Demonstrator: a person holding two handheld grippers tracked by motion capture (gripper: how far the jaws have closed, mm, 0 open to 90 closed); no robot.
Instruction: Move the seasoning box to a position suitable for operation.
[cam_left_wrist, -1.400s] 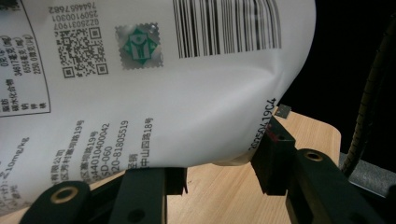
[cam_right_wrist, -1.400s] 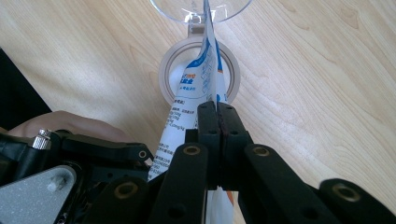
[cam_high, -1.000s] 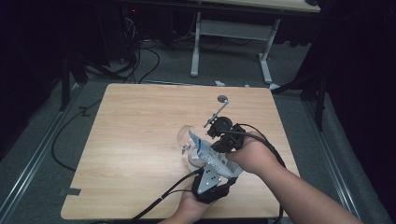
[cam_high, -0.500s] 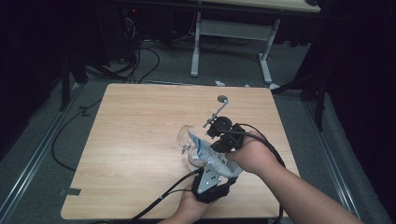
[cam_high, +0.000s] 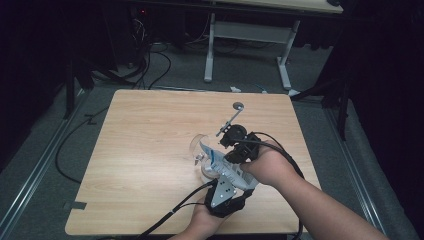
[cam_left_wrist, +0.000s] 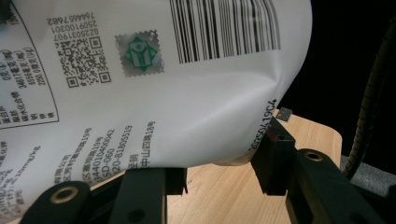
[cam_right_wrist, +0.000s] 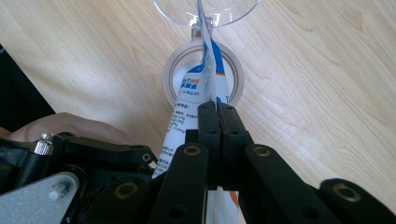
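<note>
White pouch (cam_left_wrist: 187, 93) with black barcode and green stamp; light wood-grain table (cam_high: 150, 140).

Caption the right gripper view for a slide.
Right claw shut on a white printed pouch above a round white cup on the wooden table.

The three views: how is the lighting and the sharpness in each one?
High view: table evenly lit, surroundings almost black. Left gripper view: white pouch very near, its print readable, its upper left part soft; dark background. Right gripper view: wood grain sharp, right gripper shut on the pouch edge, clear glass bowl shows slight glare.
</note>
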